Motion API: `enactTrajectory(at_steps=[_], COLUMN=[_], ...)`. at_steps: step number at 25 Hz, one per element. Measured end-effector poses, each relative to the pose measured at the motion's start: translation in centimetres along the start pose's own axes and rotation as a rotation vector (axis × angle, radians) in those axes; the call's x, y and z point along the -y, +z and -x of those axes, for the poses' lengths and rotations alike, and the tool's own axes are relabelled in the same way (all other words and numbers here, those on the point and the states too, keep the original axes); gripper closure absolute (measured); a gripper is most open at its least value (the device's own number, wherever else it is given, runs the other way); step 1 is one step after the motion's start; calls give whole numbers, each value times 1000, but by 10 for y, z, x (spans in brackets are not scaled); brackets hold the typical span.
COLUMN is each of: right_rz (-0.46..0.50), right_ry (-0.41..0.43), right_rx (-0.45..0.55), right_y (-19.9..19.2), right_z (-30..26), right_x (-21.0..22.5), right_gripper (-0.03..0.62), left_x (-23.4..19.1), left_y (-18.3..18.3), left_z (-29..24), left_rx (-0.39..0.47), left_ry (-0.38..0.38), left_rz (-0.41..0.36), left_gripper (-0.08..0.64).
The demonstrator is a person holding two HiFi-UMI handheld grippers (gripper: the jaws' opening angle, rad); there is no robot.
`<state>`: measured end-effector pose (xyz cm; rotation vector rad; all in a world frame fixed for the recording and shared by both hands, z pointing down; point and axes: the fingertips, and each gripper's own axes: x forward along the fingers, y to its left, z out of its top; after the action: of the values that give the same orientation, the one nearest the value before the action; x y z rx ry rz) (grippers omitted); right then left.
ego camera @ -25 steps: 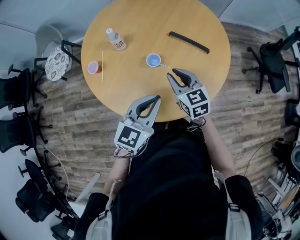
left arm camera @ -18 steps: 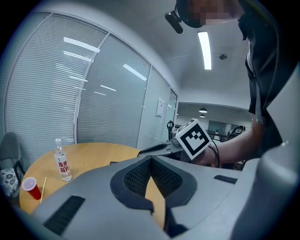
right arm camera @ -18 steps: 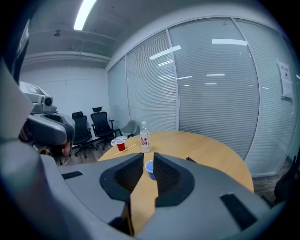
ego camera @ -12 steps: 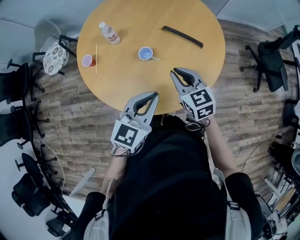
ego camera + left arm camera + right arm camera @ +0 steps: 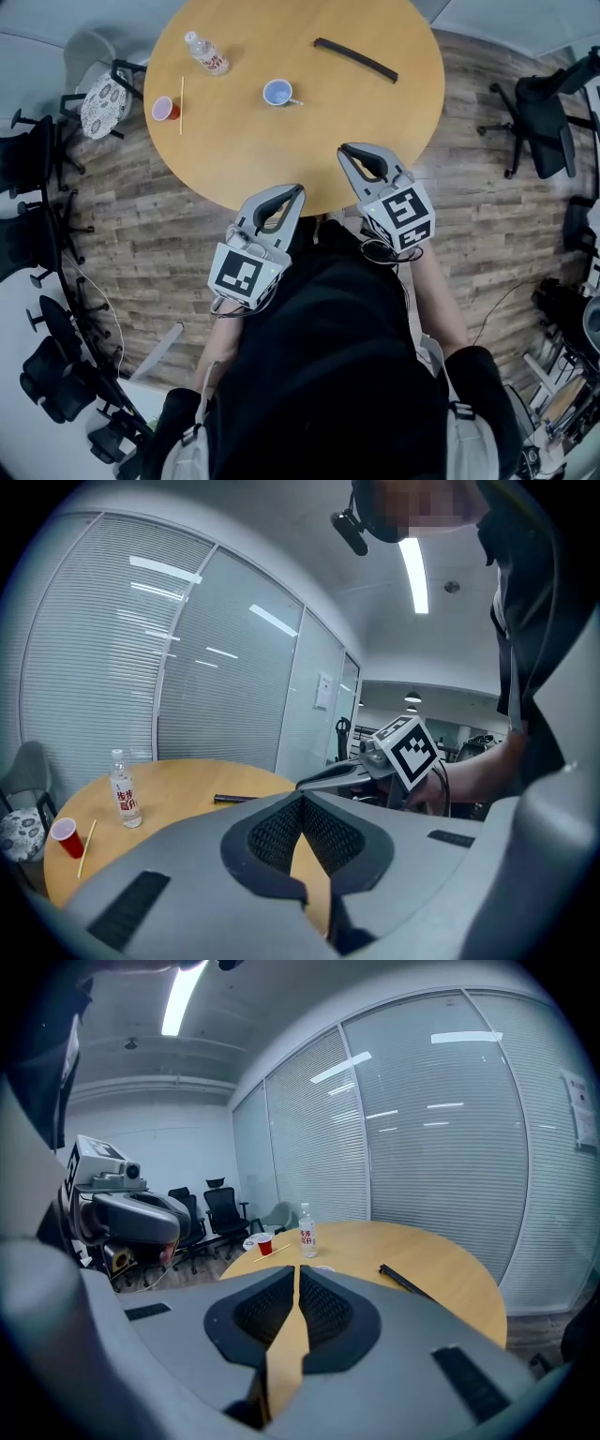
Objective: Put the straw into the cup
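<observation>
A thin straw (image 5: 181,106) lies flat on the round wooden table (image 5: 375,122), just right of a small red cup (image 5: 165,109) at its far left edge. The left gripper view also shows the cup (image 5: 66,837) and the straw (image 5: 86,846); in the right gripper view the cup (image 5: 264,1245) is far off. My left gripper (image 5: 295,190) is shut and empty at the table's near edge. My right gripper (image 5: 345,150) hangs over the near rim; its jaws have just been closing, nothing lies between them, and they now stand shut. Both grippers are far from the straw.
A water bottle (image 5: 205,53) stands behind the red cup. A small blue cup (image 5: 277,92) sits mid-table, and a long black strip (image 5: 354,59) lies at the far right. Office chairs (image 5: 28,159) ring the table on the wooden floor.
The right jaws went from open to shut. Both grippers drew back from mid-table toward the near edge and the person; the table's objects stayed where they were.
</observation>
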<state>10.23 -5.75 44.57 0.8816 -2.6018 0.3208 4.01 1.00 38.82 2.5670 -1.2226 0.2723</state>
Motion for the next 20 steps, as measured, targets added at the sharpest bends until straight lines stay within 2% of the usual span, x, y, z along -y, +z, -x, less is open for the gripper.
enactTrajectory(at_steps=[6, 10, 13, 20], right_rz=[-9, -21, -33, -7], right_ry=[10, 29, 45, 120], right_rx=[17, 35, 56, 129], right_y=[-6, -8, -7, 15], right_z=[19, 28, 32, 46], right_x=[-1, 0, 1, -4], right_gripper=[566, 571, 574, 575], left_x=[15, 19, 20, 31], left_y=[-4, -7, -10, -13], left_z=[-2, -2, 1, -4], left_rx=[-6, -19, -46, -16], left_ry=[1, 30, 64, 52], left_rz=[-7, 4, 33, 93], left_gripper=[549, 549, 549, 549])
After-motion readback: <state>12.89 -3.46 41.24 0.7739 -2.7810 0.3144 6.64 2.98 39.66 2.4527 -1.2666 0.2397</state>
